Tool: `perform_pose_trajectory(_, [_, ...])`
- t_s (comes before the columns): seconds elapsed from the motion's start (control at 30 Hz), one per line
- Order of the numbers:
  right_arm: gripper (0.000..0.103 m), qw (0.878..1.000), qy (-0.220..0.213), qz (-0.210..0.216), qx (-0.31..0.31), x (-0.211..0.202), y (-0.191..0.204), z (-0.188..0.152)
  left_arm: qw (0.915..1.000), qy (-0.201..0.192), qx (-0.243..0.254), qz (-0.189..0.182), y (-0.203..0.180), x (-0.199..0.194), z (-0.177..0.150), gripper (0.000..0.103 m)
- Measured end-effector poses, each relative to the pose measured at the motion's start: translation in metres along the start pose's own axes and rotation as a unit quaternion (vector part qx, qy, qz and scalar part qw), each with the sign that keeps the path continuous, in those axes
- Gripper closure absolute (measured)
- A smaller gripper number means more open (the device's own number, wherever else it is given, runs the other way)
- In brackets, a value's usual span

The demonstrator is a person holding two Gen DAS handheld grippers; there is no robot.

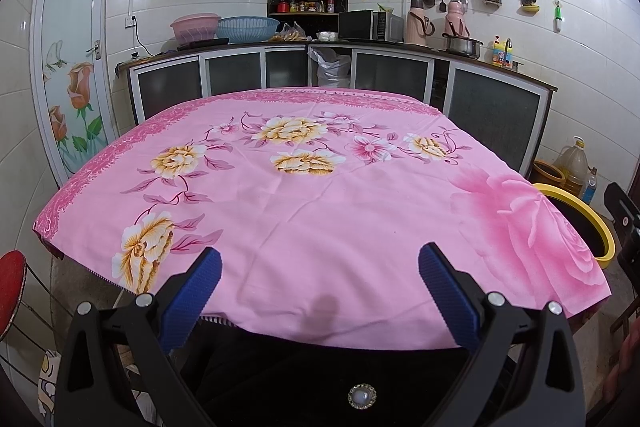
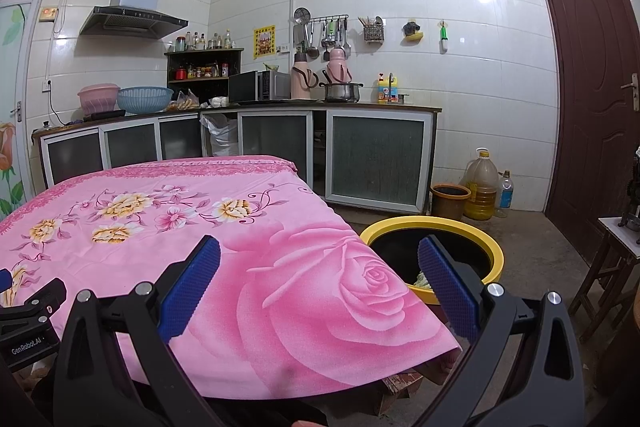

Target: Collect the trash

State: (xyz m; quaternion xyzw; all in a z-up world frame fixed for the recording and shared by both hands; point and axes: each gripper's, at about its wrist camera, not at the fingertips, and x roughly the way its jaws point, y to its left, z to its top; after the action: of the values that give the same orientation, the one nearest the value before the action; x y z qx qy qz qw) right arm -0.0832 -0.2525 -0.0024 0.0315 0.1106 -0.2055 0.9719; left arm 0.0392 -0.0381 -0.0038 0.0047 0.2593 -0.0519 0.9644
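Note:
A table under a pink flowered cloth (image 1: 320, 211) fills the left wrist view; I see no loose trash on it. A yellow-rimmed black bin (image 2: 464, 227) stands on the floor at the table's right side, with some pale trash inside (image 2: 422, 281); it also shows in the left wrist view (image 1: 588, 215). My left gripper (image 1: 320, 263) is open and empty over the table's near edge. My right gripper (image 2: 320, 255) is open and empty over the table's right corner, its right finger in front of the bin.
Kitchen counters (image 1: 360, 45) with cabinets run behind the table. An oil jug (image 2: 482, 187), a bottle (image 2: 505, 193) and a brown pot (image 2: 450, 201) stand on the floor by the wall. A red stool (image 1: 12, 283) is at left, a wooden stand (image 2: 616, 255) at right.

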Motion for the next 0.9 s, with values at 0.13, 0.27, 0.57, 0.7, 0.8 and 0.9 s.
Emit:
perform_pose_trajectory(0.13, [0.008, 1.0, 0.001, 0.0, 0.0, 0.0, 0.0004, 0.0, 1.0, 0.0, 0.001, -0.002, 0.0011, 0.0022, 0.0001, 0.008])
perform_pose_trajectory(0.27, [0.008, 1.0, 0.0, 0.0, 0.0, 0.0002, -0.0004, -0.0001, 1.0, 0.0, 0.002, -0.002, 0.0005, 0.0022, 0.0007, 0.008])
perform_pose_trajectory(0.57, [0.008, 1.0, 0.001, 0.001, 0.0, 0.0003, -0.001, -0.0002, 1.0, 0.001, 0.005, -0.004, 0.0009, 0.0029, 0.0014, 0.008])
perform_pose_trajectory(0.7, [0.008, 1.0, 0.001, 0.001, -0.001, 0.0004, -0.0004, 0.0001, 1.0, -0.001, 0.006, -0.005, 0.0013, 0.0022, 0.0023, 0.008])
perform_pose_trajectory(0.8, [0.008, 1.0, 0.001, 0.001, -0.001, 0.0005, -0.0011, -0.0001, 0.9999, -0.007, 0.008, -0.002, 0.0006, 0.0004, 0.0025, 0.008])
perform_pose_trajectory(0.9, [0.008, 1.0, 0.001, 0.001, -0.001, 0.0006, -0.0012, -0.0002, 0.9998, -0.011, 0.012, -0.014, -0.0011, -0.0011, 0.0032, 0.008])
